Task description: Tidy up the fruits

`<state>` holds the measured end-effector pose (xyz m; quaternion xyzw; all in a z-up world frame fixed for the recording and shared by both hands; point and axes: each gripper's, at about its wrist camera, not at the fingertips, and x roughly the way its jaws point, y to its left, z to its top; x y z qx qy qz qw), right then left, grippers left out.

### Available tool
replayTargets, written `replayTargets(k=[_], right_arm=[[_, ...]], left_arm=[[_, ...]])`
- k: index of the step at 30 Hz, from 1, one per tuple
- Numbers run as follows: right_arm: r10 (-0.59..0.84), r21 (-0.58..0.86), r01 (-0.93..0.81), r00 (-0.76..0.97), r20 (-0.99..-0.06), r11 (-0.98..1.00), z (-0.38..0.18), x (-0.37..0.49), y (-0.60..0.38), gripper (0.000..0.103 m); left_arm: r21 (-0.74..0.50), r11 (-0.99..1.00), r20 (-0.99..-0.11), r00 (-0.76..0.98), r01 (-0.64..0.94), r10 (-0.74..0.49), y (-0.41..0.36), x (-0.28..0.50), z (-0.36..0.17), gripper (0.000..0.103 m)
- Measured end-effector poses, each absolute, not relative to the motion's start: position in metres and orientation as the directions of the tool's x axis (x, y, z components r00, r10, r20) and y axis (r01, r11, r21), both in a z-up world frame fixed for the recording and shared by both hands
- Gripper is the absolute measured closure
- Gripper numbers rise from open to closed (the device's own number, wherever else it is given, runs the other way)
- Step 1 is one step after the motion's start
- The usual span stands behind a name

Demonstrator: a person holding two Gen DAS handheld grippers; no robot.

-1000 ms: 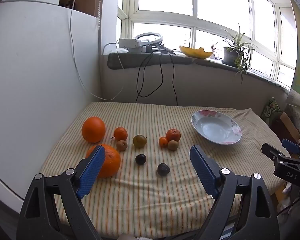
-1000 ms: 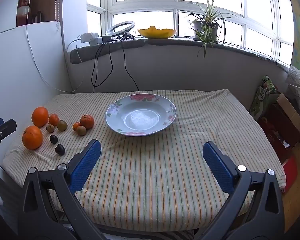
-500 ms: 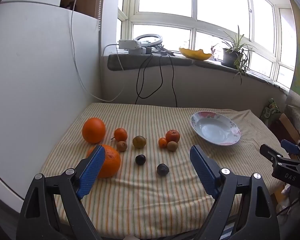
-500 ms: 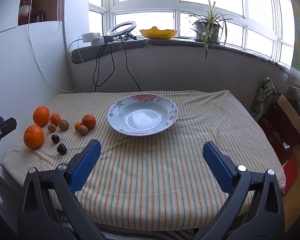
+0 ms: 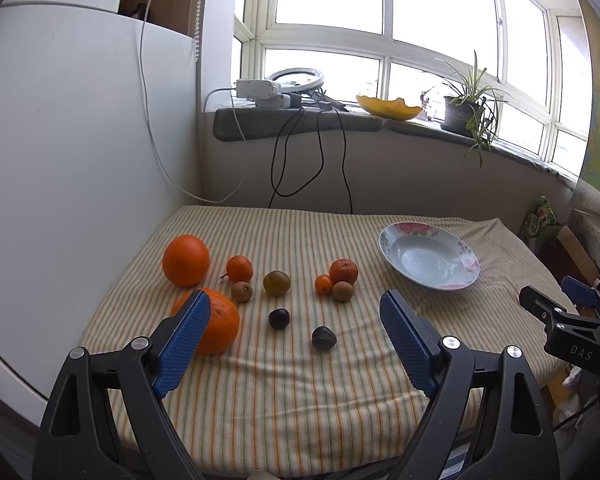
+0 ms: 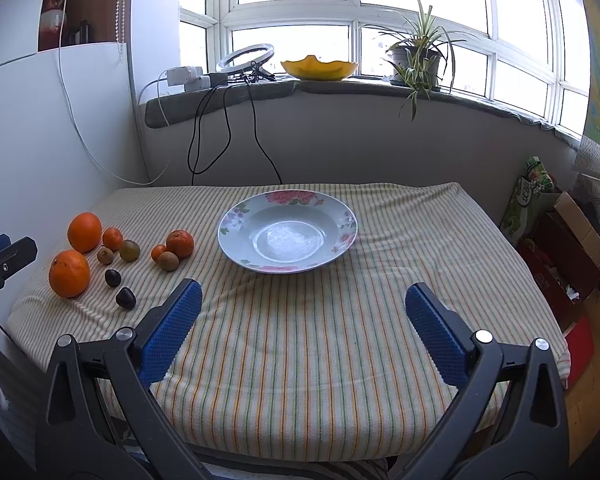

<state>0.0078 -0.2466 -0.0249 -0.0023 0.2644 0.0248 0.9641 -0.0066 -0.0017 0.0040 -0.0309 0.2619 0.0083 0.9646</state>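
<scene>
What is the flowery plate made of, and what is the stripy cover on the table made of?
The white plate with pink flowers looks like glazed ceramic: its hollow shines back the window light, though glossy plastic could look alike. The cream cover with thin orange and green stripes looks like woven cloth: dull, wrinkled and draped over the table edge.

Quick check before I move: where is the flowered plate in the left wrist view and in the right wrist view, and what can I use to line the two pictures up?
Left wrist view: the flowered plate sits right of centre on the striped cloth, right of the fruit.
Right wrist view: the flowered plate lies centre frame, ahead of the open right gripper.
Shared landmark: the yellow bowl on the windowsill.
</scene>
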Motion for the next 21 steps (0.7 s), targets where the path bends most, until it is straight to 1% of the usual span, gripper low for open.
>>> replayTargets(k=[21], right_arm=[[0.044, 0.003, -0.049, 0.864, -0.502, 0.999, -0.0160, 0.0046, -0.2462, 0.000]], left_arm=[[-0.059, 0.998, -0.502, 0.865, -0.031, -0.003, -0.0030, -0.0069, 0.0054, 0.016]])
